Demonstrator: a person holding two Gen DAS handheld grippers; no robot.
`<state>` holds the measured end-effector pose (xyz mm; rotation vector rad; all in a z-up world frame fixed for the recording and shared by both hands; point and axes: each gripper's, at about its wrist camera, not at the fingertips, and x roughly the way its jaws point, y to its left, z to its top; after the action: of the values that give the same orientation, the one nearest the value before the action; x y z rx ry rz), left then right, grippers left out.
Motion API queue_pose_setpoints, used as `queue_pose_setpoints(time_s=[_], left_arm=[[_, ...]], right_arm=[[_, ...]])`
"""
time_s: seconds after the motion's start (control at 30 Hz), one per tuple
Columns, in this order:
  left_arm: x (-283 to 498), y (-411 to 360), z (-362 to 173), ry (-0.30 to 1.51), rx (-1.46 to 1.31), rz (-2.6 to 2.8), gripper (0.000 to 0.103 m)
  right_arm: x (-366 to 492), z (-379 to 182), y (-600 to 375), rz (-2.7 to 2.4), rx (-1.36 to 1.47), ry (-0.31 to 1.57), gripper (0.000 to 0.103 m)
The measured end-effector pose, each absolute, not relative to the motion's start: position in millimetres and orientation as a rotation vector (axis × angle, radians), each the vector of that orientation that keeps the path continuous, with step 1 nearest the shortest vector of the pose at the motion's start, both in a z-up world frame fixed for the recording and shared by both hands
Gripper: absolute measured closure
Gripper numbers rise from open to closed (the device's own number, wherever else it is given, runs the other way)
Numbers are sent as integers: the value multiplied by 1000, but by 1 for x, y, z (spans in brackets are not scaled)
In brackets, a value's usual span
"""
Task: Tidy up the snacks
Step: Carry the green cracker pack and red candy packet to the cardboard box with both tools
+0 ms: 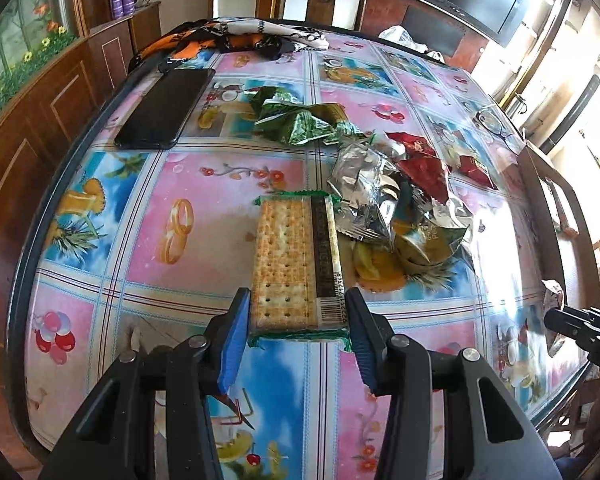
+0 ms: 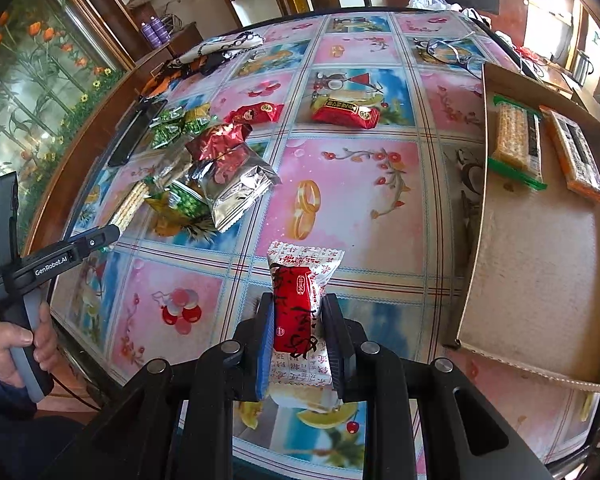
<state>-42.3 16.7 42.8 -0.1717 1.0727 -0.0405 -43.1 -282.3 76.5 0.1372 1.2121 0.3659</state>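
Your left gripper (image 1: 298,336) has its blue-padded jaws part-way apart and closed on the near end of a long clear-wrapped cracker packet with green ends (image 1: 296,264). The packet runs straight out from the jaws toward twelve o'clock in the left wrist view, one pad against each long side.

Your right gripper (image 2: 299,344) is closed tight on a red-and-white wrapped snack (image 2: 300,312). The snack stands between the pads, its crimped top sticking out past the fingertips toward twelve o'clock and its white tail trailing back toward six.

In the left wrist view, at about one o'clock from the cracker packet, lies a heap of loose silver, red and green foil snack bags (image 1: 392,188), just beside the packet's far end. More green foil bags (image 1: 300,120) lie at twelve o'clock beyond it, and a flat black phone (image 1: 164,108) at eleven.

In the right wrist view, a shallow cardboard box (image 2: 540,264) sits at two to three o'clock from the held snack, well apart from it. In its far end lie a green-edged cracker packet (image 2: 518,142) and an orange-edged cracker packet (image 2: 574,156), side by side. Two red wrapped sweets (image 2: 346,114) lie on the flowered plastic tablecloth (image 2: 352,184) at twelve o'clock. Your left hand (image 2: 24,344) shows at nine o'clock, round its grey handle.
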Motion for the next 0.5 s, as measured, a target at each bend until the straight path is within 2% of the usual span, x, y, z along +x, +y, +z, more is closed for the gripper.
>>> queue_pose_setpoints(time_s=[0.43, 0.5], left_arm=[[-37, 16, 26, 1143, -142, -25, 56], [-30, 15, 26, 1143, -118, -13, 51]], right_arm=[[-56, 65, -281, 383, 136, 1259, 78], [-57, 66, -281, 384, 128, 1252, 78]])
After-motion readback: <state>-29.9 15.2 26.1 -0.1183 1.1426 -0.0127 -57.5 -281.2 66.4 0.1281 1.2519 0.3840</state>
